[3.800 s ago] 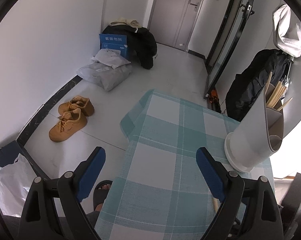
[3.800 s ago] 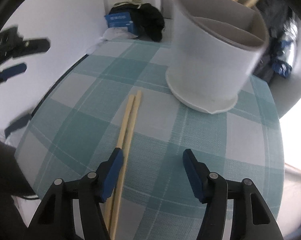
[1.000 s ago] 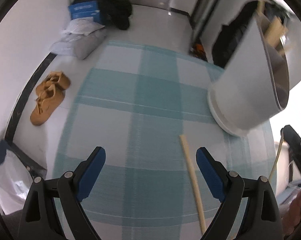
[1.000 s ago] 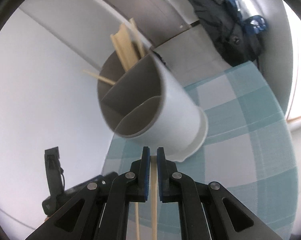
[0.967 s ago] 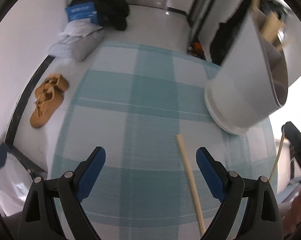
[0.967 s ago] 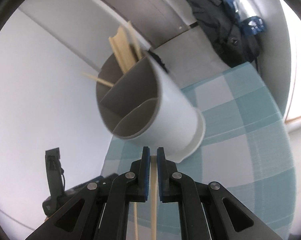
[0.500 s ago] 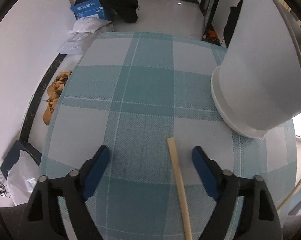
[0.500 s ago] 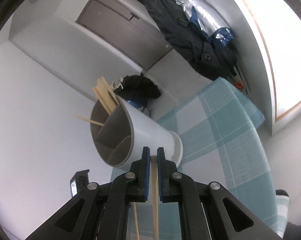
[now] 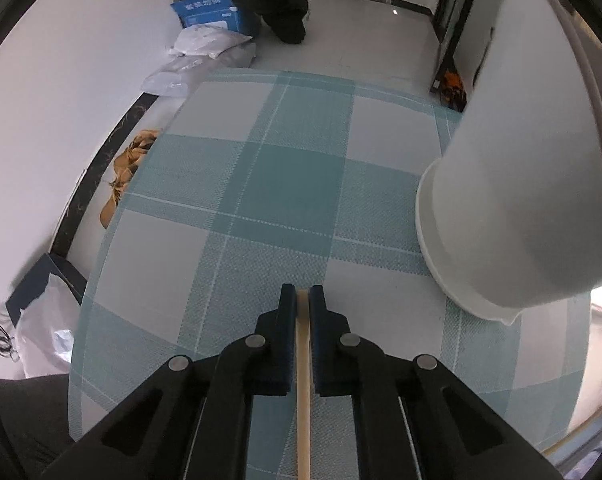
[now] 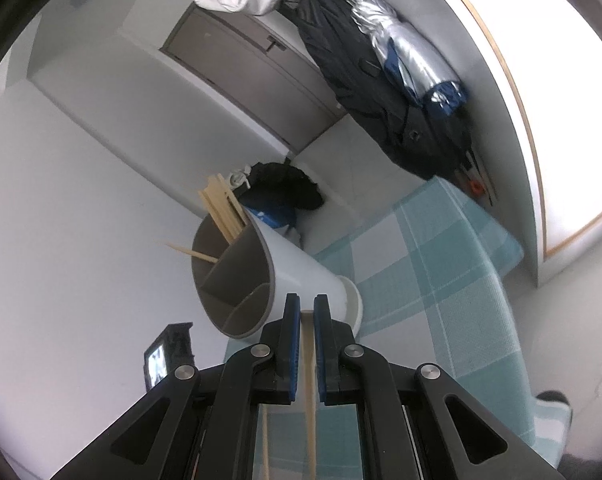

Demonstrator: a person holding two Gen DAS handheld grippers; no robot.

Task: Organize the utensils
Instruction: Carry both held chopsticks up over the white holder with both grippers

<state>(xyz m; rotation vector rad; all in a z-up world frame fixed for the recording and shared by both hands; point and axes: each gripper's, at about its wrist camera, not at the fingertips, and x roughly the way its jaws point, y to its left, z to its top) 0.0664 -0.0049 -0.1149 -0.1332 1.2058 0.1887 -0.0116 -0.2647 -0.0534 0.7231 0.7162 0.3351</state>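
Since the earlier frames the left gripper (image 9: 302,300) had tilted down over the checked tablecloth (image 9: 301,168) and its jaws had clamped a chopstick (image 9: 303,392) lying there. The right gripper (image 10: 307,312) was shut on a second chopstick (image 10: 310,400), raised near the white divided holder (image 10: 261,276). Step in hand, as judged: pickup and transfer. Next, each stick needs aiming into the holder's compartment of chopsticks (image 10: 221,208).

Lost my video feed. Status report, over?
Left gripper jaws shut on a chopstick on the table. Right gripper shut on another chopstick, facing the holder. Nothing in the way.
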